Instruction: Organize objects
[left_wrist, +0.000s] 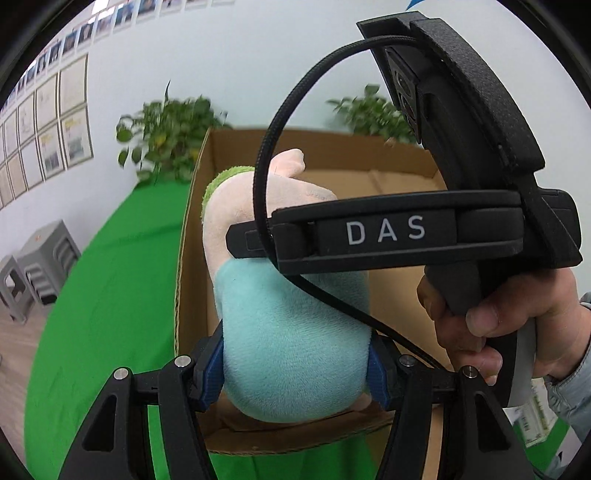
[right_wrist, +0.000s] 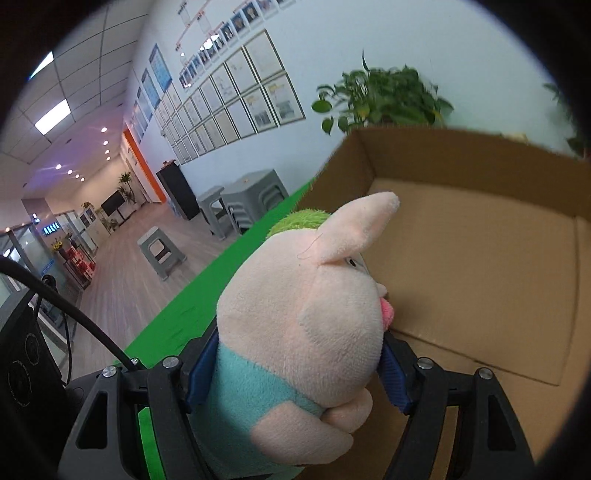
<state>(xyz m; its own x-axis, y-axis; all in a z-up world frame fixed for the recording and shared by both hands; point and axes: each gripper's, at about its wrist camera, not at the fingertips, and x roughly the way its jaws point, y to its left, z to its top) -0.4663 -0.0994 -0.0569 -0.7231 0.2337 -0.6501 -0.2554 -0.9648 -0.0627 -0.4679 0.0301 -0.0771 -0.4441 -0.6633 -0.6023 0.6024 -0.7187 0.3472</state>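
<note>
White office walls hung with rows of framed papers (right_wrist: 236, 96) close off the far side, and two leafy potted plants (left_wrist: 166, 136) stand against them behind a bright green cloth-covered table (left_wrist: 110, 280). Grey plastic stools (right_wrist: 162, 254) sit on the wood floor to the left, where a long corridor runs away under ceiling lights.

On the green surface stands an open brown cardboard box (right_wrist: 480, 266), its flaps up and its floor bare as far as I can see. Over its near left corner hangs a soft pink plush pig with a green tuft of hair and a pale turquoise shirt (right_wrist: 306, 317). Both tools grip it at once. The left gripper (left_wrist: 295, 365) has its blue-padded fingers (left_wrist: 212, 373) pressed into the sides of the turquoise body, squeezing the plush in. The right gripper (right_wrist: 291, 369) pinches the same toy lower on the head and shoulders, its blue pads sunk into the fabric at either side, the snout facing into the box.

From the left tool's view the other tool's black body marked DAS crosses in front of the toy, held by a person's hand (left_wrist: 498, 314) in a grey sleeve, with a black cable (left_wrist: 280, 122) looping overhead. Whether the pig's feet touch the cardboard is hard to tell.
</note>
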